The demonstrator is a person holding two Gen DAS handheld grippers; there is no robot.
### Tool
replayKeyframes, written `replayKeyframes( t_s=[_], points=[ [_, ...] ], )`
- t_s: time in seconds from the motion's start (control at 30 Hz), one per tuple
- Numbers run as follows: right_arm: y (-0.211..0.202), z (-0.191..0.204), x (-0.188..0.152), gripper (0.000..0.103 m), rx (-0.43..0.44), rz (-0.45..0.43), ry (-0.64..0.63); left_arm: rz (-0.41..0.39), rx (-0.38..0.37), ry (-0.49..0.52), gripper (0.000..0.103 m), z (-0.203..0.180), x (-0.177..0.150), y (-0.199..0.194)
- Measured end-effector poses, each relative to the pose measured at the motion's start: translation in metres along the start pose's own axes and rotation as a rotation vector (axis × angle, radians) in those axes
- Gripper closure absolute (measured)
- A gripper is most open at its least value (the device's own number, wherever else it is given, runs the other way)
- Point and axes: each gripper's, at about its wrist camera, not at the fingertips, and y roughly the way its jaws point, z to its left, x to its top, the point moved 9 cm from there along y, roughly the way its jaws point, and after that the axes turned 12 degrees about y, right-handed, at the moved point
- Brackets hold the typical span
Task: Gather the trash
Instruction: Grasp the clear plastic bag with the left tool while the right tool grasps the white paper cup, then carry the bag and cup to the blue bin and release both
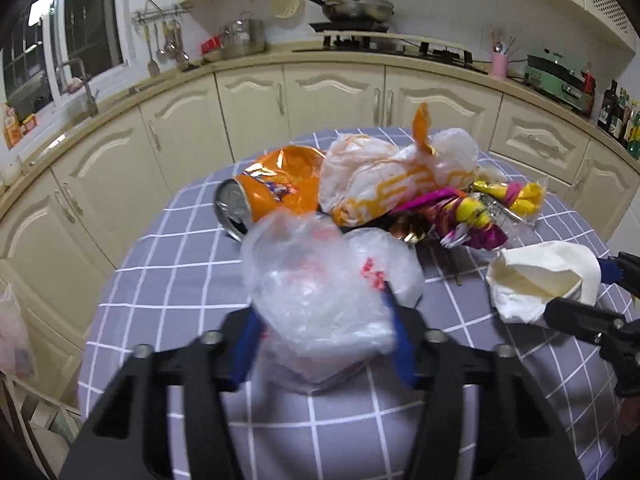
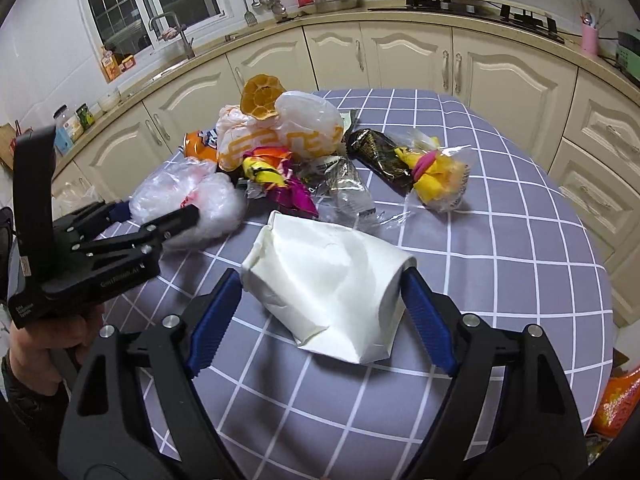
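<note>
Left wrist view: a crumpled clear plastic bag [image 1: 320,304] is pinched by the left gripper [image 1: 324,336] fingers; a crushed white paper cup [image 2: 328,284] is bracketed, apparently gripped, by the right gripper [image 2: 324,304]. Can and wrappers remain uncollected on the checked surface [image 2: 500,264].

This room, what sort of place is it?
Most likely a home kitchen: a pan sits on a gas hob, a sink tap stands under the window, and cream cabinets run behind the checked table.
</note>
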Motion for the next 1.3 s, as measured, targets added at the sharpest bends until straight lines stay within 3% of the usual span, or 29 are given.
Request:
replayKeyframes(
  t_s=[0.2, 0.47, 0.67, 0.73, 0.87, 1.07, 1.3],
  points=[
    [-0.016, -0.007, -0.005, 0.023, 0.035, -0.018, 0.025, -0.023, -0.02, -0.047, 0.059, -0.001, -0.015, -0.02],
    [-0.051, -0.025, -0.011, 0.023, 0.084, -0.07, 0.081, -0.072, 0.018, -0.068, 0.059, -0.019, -0.032, -0.067],
    [-0.091, -0.049, -0.009, 0.023, 0.108, -0.151, 0.123, -0.14, 0.016, -0.036, 0.059, -0.049, -0.015, -0.106],
    [-0.107, -0.066, -0.005, 0.023, 0.105, -0.187, 0.152, -0.176, -0.019, -0.015, 0.059, -0.064, -0.001, -0.122],
    [-0.139, -0.114, 0.001, 0.023, 0.063, -0.252, 0.218, -0.221, -0.099, 0.047, 0.059, -0.117, 0.034, -0.13],
    [-0.183, -0.237, -0.014, 0.023, -0.079, -0.322, 0.394, -0.232, -0.255, 0.188, 0.059, -0.233, 0.075, -0.116],
    [-0.191, -0.384, -0.076, 0.023, -0.262, -0.28, 0.627, -0.11, -0.47, 0.341, 0.058, -0.399, 0.088, -0.068]
  ],
)
